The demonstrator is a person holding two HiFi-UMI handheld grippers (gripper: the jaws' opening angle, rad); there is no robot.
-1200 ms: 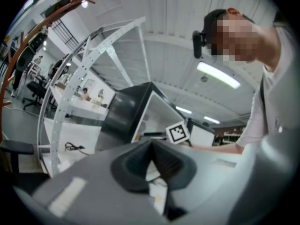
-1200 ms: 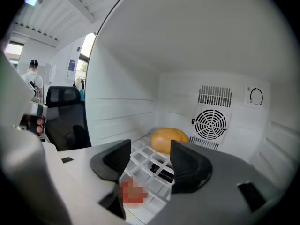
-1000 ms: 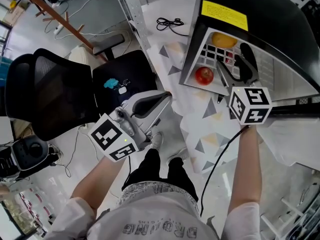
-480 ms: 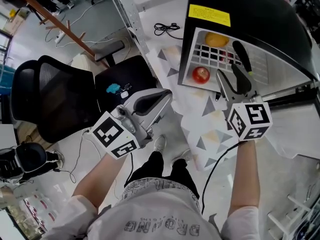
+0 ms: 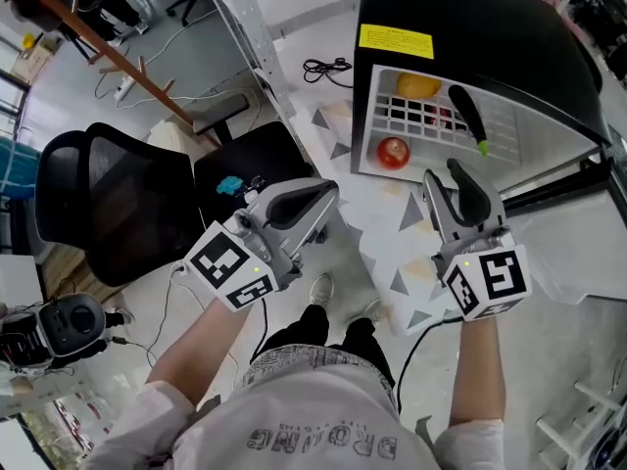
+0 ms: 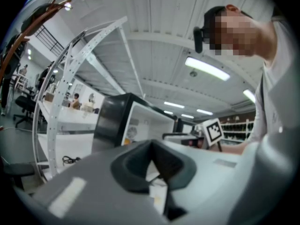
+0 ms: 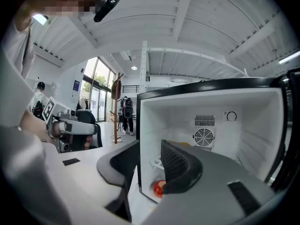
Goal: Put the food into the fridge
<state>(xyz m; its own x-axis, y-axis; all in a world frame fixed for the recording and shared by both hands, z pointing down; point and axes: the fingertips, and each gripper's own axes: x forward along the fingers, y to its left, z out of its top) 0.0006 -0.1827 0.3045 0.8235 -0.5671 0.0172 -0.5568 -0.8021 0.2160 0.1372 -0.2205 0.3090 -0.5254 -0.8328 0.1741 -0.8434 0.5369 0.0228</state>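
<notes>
The black fridge [image 5: 470,18] stands open on the floor ahead. On its white wire shelf lie a red apple [image 5: 394,152], a yellow fruit [image 5: 418,85] and a long dark vegetable with a green tip [image 5: 466,116]. My right gripper [image 5: 443,176] hangs just in front of the fridge opening, clear of the shelf; its jaws are closing and hold nothing. In the right gripper view the apple [image 7: 158,187] shows between the pads, far behind them, inside the fridge [image 7: 211,107]. My left gripper [image 5: 328,192] is held out at the left, jaws together and empty.
A black office chair [image 5: 108,204] stands at the left, with a slanted metal beam [image 5: 245,18] behind it. A coiled black cable [image 5: 328,67] lies near the fridge. A patterned mat [image 5: 392,253] covers the floor under the grippers. The fridge door [image 5: 578,174] swings out at the right.
My right gripper has drawn back out of the fridge toward me and its jaws have narrowed. The dark vegetable stays on the shelf. The left gripper has barely moved.
</notes>
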